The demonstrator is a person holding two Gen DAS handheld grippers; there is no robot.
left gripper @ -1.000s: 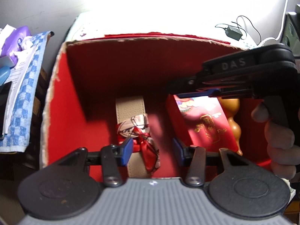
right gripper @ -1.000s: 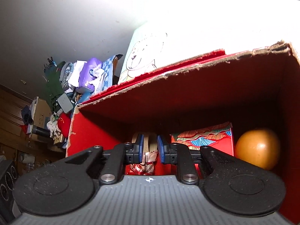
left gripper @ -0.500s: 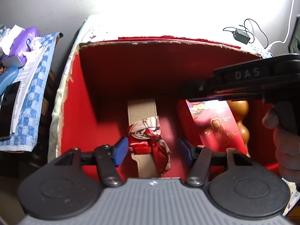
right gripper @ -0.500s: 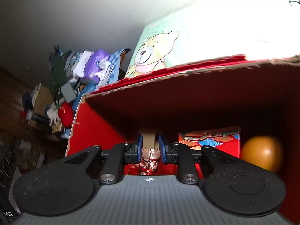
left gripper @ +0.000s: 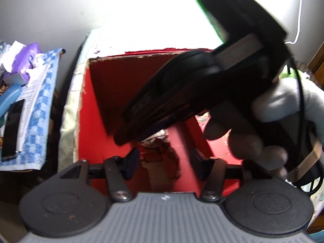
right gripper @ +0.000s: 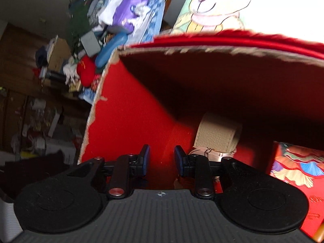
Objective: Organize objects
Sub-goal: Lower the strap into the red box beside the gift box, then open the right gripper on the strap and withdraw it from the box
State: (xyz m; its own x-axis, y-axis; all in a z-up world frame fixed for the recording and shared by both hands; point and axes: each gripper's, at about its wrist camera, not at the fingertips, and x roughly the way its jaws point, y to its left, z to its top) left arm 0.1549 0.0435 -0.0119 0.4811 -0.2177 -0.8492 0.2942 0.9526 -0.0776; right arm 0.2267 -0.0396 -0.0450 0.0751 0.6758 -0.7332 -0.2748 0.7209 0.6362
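- Red cardboard box point(left gripper: 95, 121), open top, torn pale edges along its rim; both grippers point down into it.
- Left gripper point(left gripper: 164, 162): jaws partly apart and closing. Blue pads stand either side of the patterned scarf knot point(left gripper: 160, 149) down on the box floor; the pads do not press on it. Nothing held.
- The knot is tied round a beige strap point(right gripper: 218, 133), which lies flat on the box floor, running toward the far wall. The left view is blurred and dim here, so little detail shows.
- Right gripper point(right gripper: 161, 160): jaws a small way apart and opening. Only the red inner wall of the box shows between the pads. The strap and scarf lie just to the right of its right finger, which hides part of them; whether they touch cannot be told.
- In the left view the right gripper's black body point(left gripper: 202, 85) crosses over the box, blurred, with the person's hand point(left gripper: 255, 139) wrapped round its handle.
- Red printed packet point(right gripper: 297, 174) with a fan-like coloured pattern stands in the box to the right of the strap.
- Outside the box, to the left: a blue checked cloth point(left gripper: 38, 113) with papers, a purple tissue pack point(left gripper: 28, 56) and a black flat object lying on it.
- Behind the box: a pale sheet with a drawn bear point(right gripper: 214, 8).
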